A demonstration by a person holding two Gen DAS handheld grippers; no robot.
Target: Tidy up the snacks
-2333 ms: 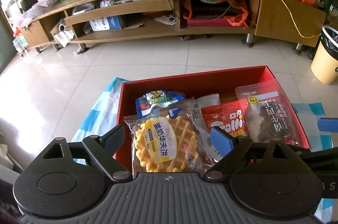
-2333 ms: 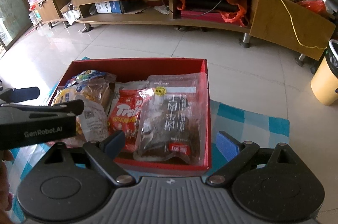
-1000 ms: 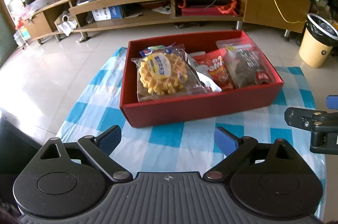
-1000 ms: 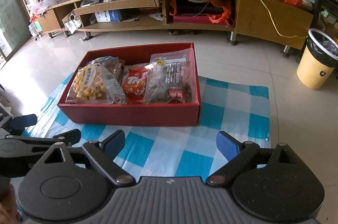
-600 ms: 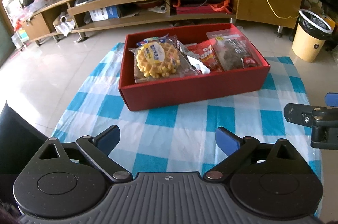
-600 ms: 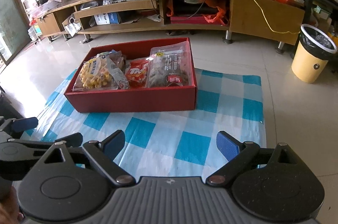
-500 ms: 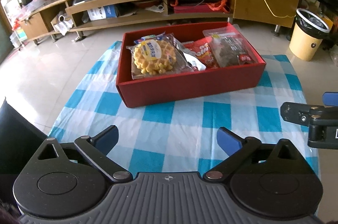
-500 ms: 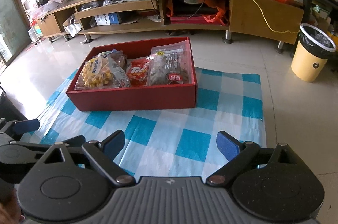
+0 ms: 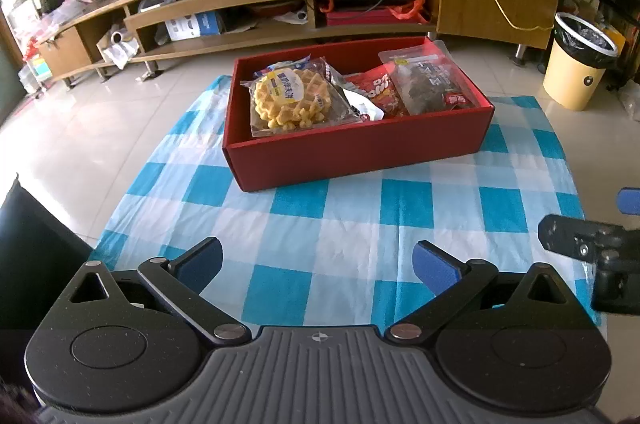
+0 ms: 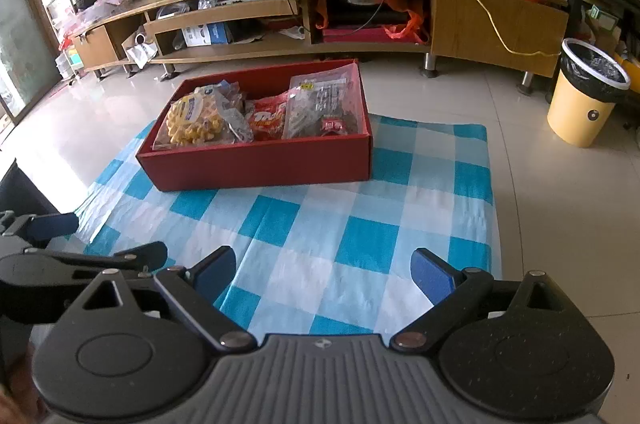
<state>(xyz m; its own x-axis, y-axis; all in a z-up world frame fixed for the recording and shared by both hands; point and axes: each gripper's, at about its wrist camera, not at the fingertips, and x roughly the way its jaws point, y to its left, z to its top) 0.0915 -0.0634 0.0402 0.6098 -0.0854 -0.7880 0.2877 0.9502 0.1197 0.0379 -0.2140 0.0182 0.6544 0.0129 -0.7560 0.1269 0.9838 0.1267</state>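
A red box (image 9: pixel 352 151) (image 10: pixel 256 163) stands on a blue-and-white checked cloth (image 9: pixel 340 224) (image 10: pixel 320 224) on the floor. It holds a yellow waffle pack (image 9: pixel 290 99) (image 10: pixel 192 119) at its left, a red snack bag (image 9: pixel 378 91) (image 10: pixel 266 119) in the middle and a clear bag of dark snack (image 9: pixel 430 83) (image 10: pixel 324 103) at its right. My left gripper (image 9: pixel 316 264) is open and empty, well back from the box. My right gripper (image 10: pixel 324 270) is open and empty, also well back; part of it shows at the right edge of the left wrist view (image 9: pixel 588 244).
A long wooden TV stand (image 9: pixel 280 3) (image 10: pixel 300 11) with cluttered shelves runs behind the box. A yellow bin (image 9: pixel 576 71) (image 10: pixel 584 103) stands at the right. Tiled floor (image 9: pixel 100 127) surrounds the cloth. A dark object (image 9: pixel 32 244) sits at the near left.
Both grippers have pulled back and up from the box, which now looks smaller and farther. The waffle pack lies in the box, out from between my left fingers.
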